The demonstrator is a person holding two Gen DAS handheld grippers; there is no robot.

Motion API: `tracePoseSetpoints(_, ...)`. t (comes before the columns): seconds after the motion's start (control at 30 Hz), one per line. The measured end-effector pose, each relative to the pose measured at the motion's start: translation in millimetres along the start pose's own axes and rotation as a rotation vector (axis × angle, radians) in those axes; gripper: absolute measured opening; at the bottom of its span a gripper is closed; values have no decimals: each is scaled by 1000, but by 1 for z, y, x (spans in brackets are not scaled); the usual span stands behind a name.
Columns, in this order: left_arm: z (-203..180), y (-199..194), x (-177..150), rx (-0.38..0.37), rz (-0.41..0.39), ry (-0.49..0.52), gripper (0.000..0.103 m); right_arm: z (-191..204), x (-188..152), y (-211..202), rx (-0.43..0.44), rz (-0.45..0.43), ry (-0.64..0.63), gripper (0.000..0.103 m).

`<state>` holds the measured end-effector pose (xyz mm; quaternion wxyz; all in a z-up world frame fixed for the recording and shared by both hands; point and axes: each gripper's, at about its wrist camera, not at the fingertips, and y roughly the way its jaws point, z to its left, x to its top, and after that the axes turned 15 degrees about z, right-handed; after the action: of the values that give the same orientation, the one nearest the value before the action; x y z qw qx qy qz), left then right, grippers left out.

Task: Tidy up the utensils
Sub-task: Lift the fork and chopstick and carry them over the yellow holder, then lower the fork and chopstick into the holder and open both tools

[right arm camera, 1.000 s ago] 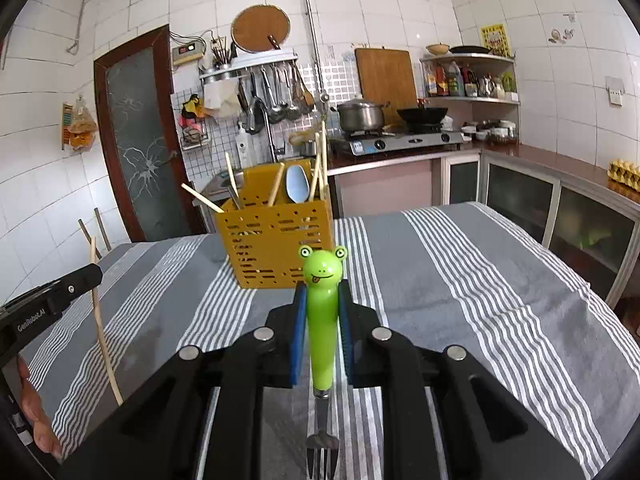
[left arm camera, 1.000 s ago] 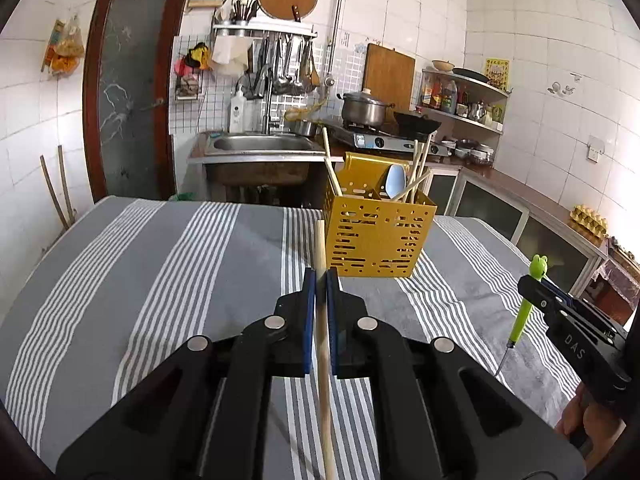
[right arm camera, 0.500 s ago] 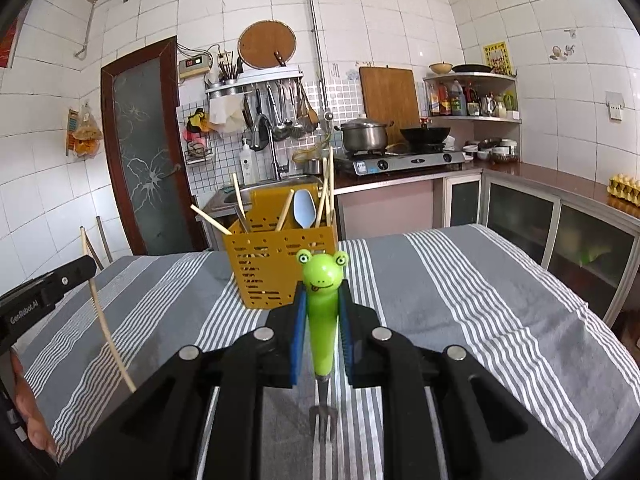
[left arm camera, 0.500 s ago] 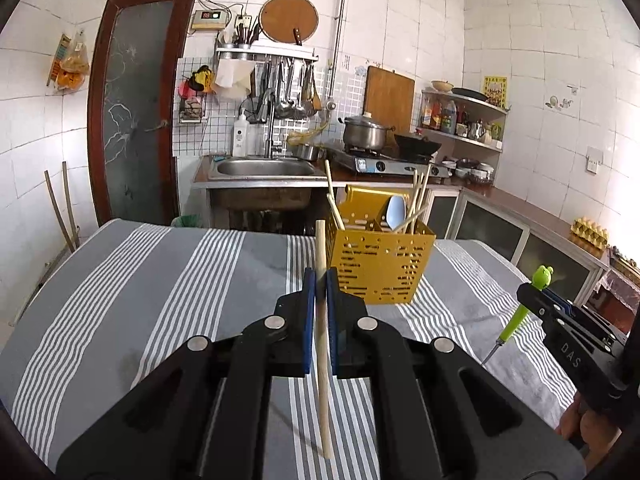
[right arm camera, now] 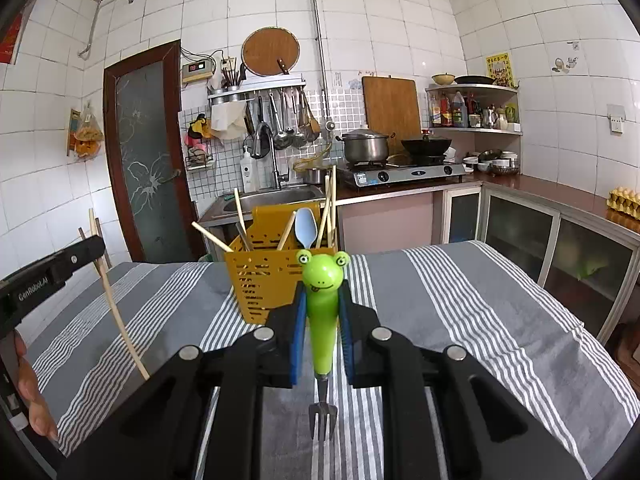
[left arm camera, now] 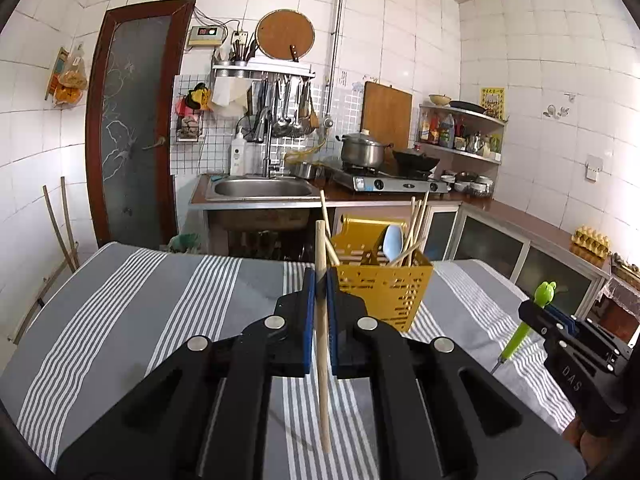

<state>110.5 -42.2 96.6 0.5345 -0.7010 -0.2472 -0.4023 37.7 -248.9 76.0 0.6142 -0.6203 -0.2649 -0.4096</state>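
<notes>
My left gripper (left arm camera: 319,280) is shut on a wooden chopstick (left arm camera: 321,340), held upright above the striped table. My right gripper (right arm camera: 322,292) is shut on a green frog-handled fork (right arm camera: 322,308), tines down. A yellow perforated utensil holder (left arm camera: 384,292) stands on the table ahead of both grippers; it also shows in the right wrist view (right arm camera: 264,284). It holds several chopsticks and a pale blue spoon (right arm camera: 305,226). The right gripper with the fork shows at the right of the left wrist view (left arm camera: 532,316). The left gripper with its chopstick (right arm camera: 116,304) shows at the left of the right wrist view.
The table wears a grey and white striped cloth (right arm camera: 460,300). Behind it are a sink (left arm camera: 260,188), a gas stove with a pot (left arm camera: 364,150) and a wok, and glass-door cabinets (right arm camera: 520,232) at the right.
Both grippers have risen and drawn back from the utensil holder, which now looks smaller and lower in both views. Each still holds its utensil.
</notes>
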Motion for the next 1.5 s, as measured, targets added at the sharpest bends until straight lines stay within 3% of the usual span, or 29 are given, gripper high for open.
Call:
tracePoseSetpoints(0.23, -15, -10, 31, 10, -62, 43, 4, -8, 25, -7, -13, -40, 11, 16)
tracePoseSetpoints(0.47, -33, -12, 84, 6, -138, 61, 4, -10, 81, -5, -25, -108, 23, 16)
tracePoseSetpoints(0.7, -50, 15, 145, 3, -200, 50, 4, -6, 149, 15, -7, -176, 30, 16)
tracePoseSetpoints(0.93, -53, 65, 174, 20, -222, 36, 4, 6, 181, 56, 4, -169, 28, 16)
tracePoseSetpoints(1.27, -44, 153, 160, 39, -104, 8, 4, -1, 168, 127, 23, -64, 37, 16)
tracePoseSetpoints(1.5, -27, 178, 142, 64, -9, -3, 7, -1, 152, 164, 17, 77, -9, 16)
